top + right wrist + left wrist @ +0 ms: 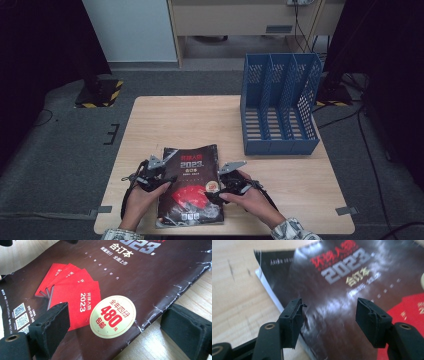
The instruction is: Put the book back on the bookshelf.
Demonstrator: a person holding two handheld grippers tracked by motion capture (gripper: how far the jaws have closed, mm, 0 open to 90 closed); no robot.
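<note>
A thick dark book point(191, 184) with a red fan picture and "2023" on its cover lies flat near the table's front edge. My left gripper point(159, 181) stands open at the book's left edge; in the left gripper view its jaws straddle the cover point(332, 302), one over the page edge, one over the cover. My right gripper point(220, 190) is open at the book's right edge; in the right gripper view one jaw is above the cover point(120, 290) and the other beside the worn edge over the wood, near a round "480" sticker point(113, 316).
A blue three-slot file rack point(280, 105) stands at the table's back right. The wooden table point(190, 120) has bare room behind the book and to the right front. Grey floor, cables and a black-yellow striped base point(100, 92) surround the table.
</note>
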